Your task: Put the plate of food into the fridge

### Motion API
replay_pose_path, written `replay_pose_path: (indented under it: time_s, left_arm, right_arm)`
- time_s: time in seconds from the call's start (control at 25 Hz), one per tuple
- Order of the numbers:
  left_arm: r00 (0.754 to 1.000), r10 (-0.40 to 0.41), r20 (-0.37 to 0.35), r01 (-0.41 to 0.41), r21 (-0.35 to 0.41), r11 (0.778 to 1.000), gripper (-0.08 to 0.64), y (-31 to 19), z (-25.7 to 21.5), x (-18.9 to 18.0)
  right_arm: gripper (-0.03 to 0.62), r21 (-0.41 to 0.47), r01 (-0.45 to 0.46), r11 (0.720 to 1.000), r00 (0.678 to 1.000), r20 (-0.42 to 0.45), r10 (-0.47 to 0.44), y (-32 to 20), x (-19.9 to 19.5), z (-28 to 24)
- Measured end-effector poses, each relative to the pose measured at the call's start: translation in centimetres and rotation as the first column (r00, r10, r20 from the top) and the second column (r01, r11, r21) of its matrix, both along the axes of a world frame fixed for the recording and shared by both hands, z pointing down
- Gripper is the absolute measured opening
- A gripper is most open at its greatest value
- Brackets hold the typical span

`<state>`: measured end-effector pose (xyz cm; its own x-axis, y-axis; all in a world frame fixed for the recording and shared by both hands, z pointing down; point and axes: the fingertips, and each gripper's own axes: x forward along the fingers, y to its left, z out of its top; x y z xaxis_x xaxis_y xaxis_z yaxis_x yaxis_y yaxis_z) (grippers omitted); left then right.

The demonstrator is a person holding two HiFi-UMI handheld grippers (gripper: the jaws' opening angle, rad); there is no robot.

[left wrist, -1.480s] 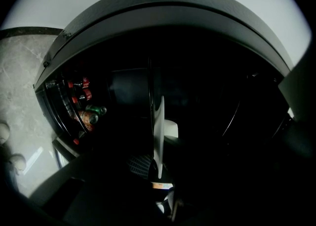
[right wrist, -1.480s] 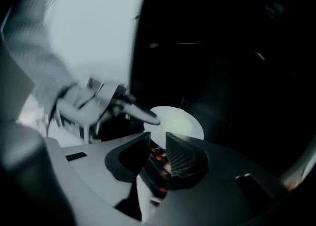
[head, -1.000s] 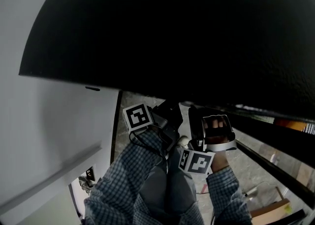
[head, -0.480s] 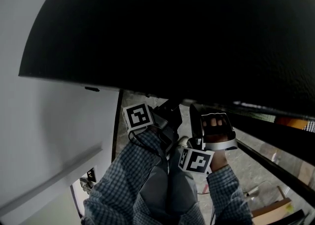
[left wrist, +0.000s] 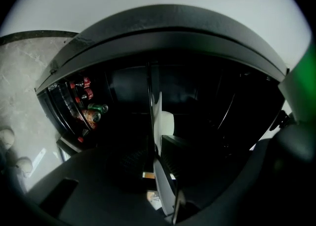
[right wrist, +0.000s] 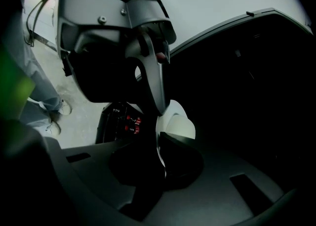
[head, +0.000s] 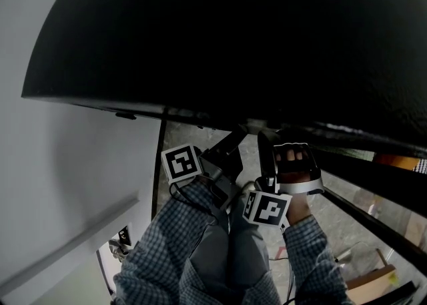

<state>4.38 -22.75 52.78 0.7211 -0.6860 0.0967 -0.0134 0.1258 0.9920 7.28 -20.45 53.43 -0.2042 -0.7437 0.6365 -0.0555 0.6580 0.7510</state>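
We hold the plate (right wrist: 176,121) edge-on between both tools. The left gripper (left wrist: 159,147) is narrowed onto its thin white rim, and the right gripper (right wrist: 161,146) is pinched on the rim too, so the plate hangs between them at the mouth of the fridge (left wrist: 212,96). We cannot tell whether food lies on it; only the pale rim and a rounded white patch show against the dark.

In the left gripper view the black interior fills the space ahead of us. Cans (left wrist: 91,113) stand in the door shelf (left wrist: 64,111) off to the left, beside the pale stone floor (left wrist: 24,81). In the head view the fridge's dark bulk looms over our checked sleeves (head: 167,243).

Compared with a second ago, that bulk has shifted only slightly. Our right hand (head: 293,167) and its marker cube (head: 268,209) have risen a little toward it, and the left marker cube (head: 181,163) has drifted a touch left and down.
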Motion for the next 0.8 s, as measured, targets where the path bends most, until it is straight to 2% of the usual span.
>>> replay_pose_path:
  time_s: [0.2, 0.44, 0.8]
  left_arm:
    - [0.999, 0.034, 0.021, -0.034, -0.003, 0.999, 0.071, 1.5, 0.6, -0.4]
    - [0.999, 0.041, 0.017, -0.042, 0.009, 0.999, 0.071, 2.8, 0.5, -0.4]
    - [0.999, 0.036, 0.008, -0.036, -0.016, 0.999, 0.071, 4.5, 0.9, -0.8]
  right_arm:
    - [0.034, 0.019, 0.005, 1.0, 1.0, -0.004, -0.005, -1.0, -0.3, 0.2]
    - [0.032, 0.04, 0.002, 0.999, 1.0, -0.001, -0.002, -2.1, -0.3, 0.3]
    - [0.033, 0.063, -0.002, 0.998, 1.0, 0.0, 0.002, -3.2, -0.5, 0.3]
